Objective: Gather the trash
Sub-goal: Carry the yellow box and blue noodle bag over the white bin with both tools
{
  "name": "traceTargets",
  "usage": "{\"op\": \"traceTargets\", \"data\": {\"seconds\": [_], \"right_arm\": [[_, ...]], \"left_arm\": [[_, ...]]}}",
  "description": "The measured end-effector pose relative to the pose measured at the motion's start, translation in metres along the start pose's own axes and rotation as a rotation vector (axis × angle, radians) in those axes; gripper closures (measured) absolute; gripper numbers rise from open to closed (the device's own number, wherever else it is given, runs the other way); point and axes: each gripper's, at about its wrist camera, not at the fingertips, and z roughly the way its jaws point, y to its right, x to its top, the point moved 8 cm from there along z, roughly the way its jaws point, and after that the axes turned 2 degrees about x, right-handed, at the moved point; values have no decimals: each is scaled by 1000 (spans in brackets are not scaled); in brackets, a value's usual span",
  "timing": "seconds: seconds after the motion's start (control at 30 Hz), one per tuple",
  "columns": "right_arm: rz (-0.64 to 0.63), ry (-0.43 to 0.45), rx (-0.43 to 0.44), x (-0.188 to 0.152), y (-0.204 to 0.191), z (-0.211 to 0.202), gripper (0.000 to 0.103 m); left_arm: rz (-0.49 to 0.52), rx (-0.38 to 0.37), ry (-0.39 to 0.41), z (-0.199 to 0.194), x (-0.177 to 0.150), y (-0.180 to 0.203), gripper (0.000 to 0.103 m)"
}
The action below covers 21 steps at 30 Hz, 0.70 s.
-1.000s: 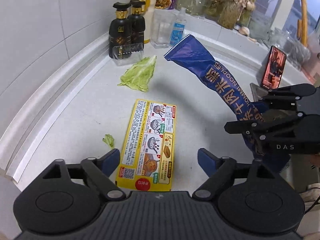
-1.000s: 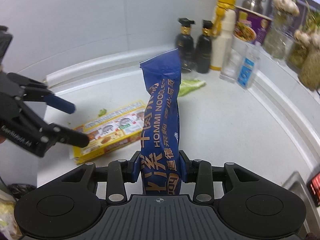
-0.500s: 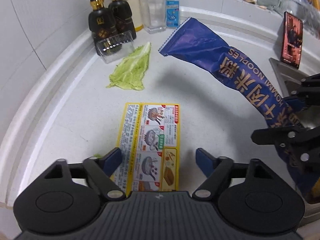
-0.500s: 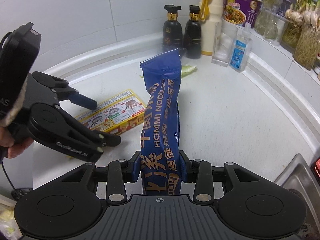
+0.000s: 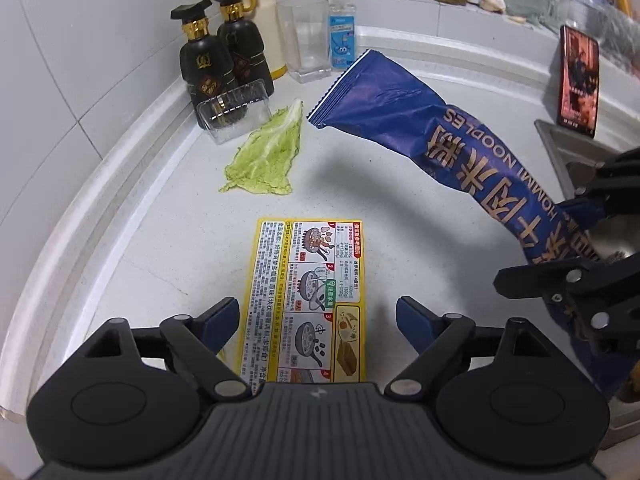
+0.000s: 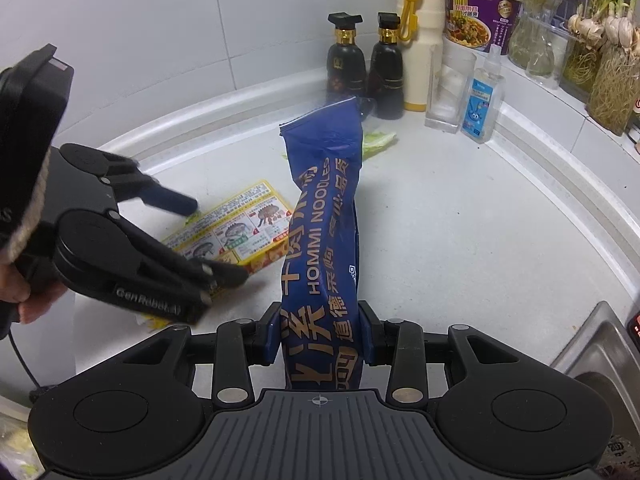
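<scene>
Left wrist view, nearest first: the left gripper point(image 5: 316, 320) hangs over the near end of the yellow box point(image 5: 306, 300), which lies flat on the white counter point(image 5: 400, 216). Fingers apart, one on each side of the box's long edges; the pads do not press on it. The jaws have just been opening wider, box between them. The box's long axis runs away from the camera, in line with the way the gripper points, so the fingers span its short width. Judgement: the next move is lower and close; the alignment looks good, no roll needed.

To the right, the right gripper point(image 6: 320, 338) is clamped on the lower part of the blue noodle bag point(image 6: 320, 240), which rises off the counter with its crimped end up and away. That hand is occupied; the left is nearer to the box and the only free one.

Further on: a lettuce leaf point(image 5: 268, 152) lies flat beyond the box's far end, apart from it. Behind it are a clear plastic tray point(image 5: 234, 112) and two dark bottles point(image 5: 218, 60) against the wall, then a drinking glass point(image 5: 306, 40).

Remaining trash on the counter, by my reading: box, leaf, possibly the tray.
</scene>
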Motion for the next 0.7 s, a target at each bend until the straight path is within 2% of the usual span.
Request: {"op": "traceTargets", "data": {"seconds": [0.17, 0.27, 0.3, 0.5, 0.7], "right_arm": [[-9, -16, 7, 0, -1, 4, 67], [1, -22, 25, 0, -1, 8, 67], [10, -27, 33, 0, -1, 9, 67], [97, -56, 94, -3, -3, 17, 67], [182, -71, 153, -6, -11, 18, 67]], "left_arm": [[-46, 5, -62, 16, -3, -7, 19], [-97, 0, -89, 23, -8, -13, 30], [-117, -2, -95, 24, -10, -16, 30], [-208, -56, -65, 11, -16, -23, 32], [-342, -78, -38, -18, -29, -36, 32]]}}
